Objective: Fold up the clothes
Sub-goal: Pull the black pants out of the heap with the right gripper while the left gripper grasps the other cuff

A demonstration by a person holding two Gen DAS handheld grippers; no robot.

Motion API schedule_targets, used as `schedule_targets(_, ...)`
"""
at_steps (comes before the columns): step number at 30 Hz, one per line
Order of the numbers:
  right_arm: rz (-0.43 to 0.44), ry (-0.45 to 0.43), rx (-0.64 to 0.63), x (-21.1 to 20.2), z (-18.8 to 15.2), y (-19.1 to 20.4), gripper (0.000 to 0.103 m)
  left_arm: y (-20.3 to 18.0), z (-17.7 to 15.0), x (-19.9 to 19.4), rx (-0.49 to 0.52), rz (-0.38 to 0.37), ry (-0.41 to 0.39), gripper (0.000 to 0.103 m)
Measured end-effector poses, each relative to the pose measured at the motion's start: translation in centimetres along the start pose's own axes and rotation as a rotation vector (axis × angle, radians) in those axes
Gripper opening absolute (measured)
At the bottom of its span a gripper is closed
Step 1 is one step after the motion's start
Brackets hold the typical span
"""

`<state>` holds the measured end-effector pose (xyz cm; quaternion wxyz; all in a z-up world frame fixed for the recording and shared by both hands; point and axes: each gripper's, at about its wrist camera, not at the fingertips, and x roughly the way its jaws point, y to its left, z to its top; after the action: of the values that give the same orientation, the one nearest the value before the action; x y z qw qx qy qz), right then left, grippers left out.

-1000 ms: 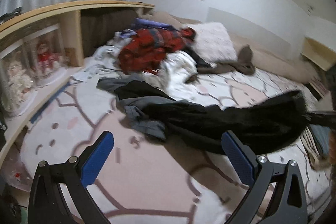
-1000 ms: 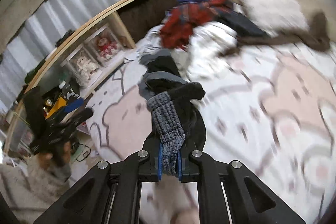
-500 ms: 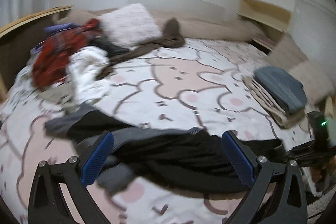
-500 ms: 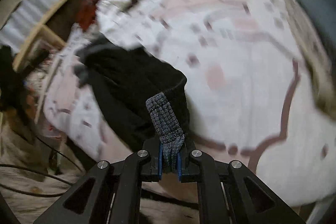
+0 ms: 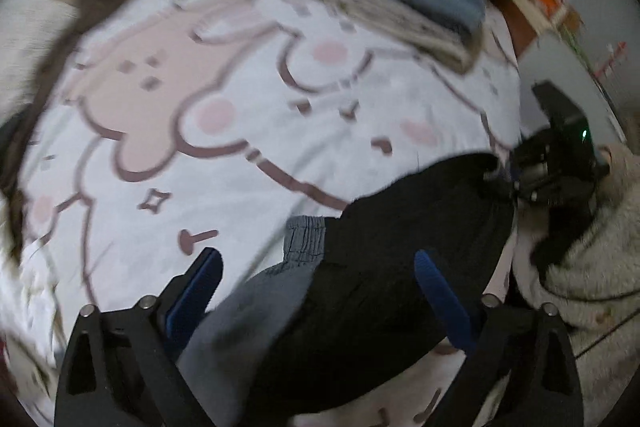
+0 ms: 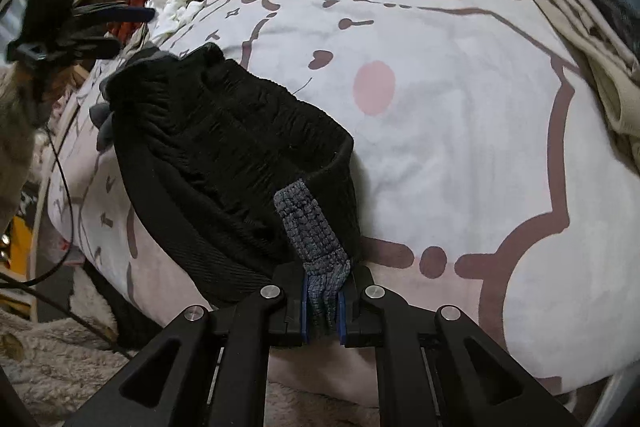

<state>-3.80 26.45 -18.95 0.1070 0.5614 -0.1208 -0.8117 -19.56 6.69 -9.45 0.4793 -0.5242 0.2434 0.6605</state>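
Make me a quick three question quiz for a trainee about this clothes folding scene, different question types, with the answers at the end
1. True or false: the right gripper is open and holds nothing.
2. Multiple choice: where is the left gripper? A) shut on the white pillow B) open above the black garment C) shut on the folded stack
3. Fill in: the folded stack's top item is ____ in colour.

Key: 1 false, it is shut on the black garment's grey cuff. 2 B. 3 blue.
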Motion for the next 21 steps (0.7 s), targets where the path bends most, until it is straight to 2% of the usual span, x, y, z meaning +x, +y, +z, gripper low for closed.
schedule_targets(2,0.009,0.004,0.011,0.1,0.1,-0.3,0.01,0.9,0.9,1.8,0.024,-0.038,0.083,0.081)
schedule_targets(3,0.012,0.007,0.014,0.1,0.1,-0.4,0.01,1.2,1.2,2.7,0.033,-0.054,0.122,0.08)
schedule_targets(6,0.021,0.014,0.023,0.1,0.2,-0.6,0.01,1.7,1.7,5.2,0.063,-0.097,0.234,0.08)
schedule_targets(10,0.022,0.019,0.024,0.2,0.1,-0.6,0.01,2.1,1.5,7.7,0.051,-0.135,0.341,0.082)
schedule_targets(12,0.019,0.021,0.021,0.3,0.2,-0.5,0.01,2.3,1.5,8.5,0.026,-0.14,0.367,0.083)
schedule_targets(14,0.018,0.023,0.02,0.4,0.2,-0.5,0.01,2.0,1.7,9.0,0.005,-0.115,0.378,0.083)
schedule_targets(17,0.014,0.021,0.016,0.3,0.1,-0.6,0.01,1.1,1.4,9.0,-0.01,-0.048,0.36,0.083)
schedule_targets(21,0.002,0.011,0.005,0.1,-0.1,-0.5,0.01,0.1,0.1,8.2,-0.085,0.009,0.32,0.081)
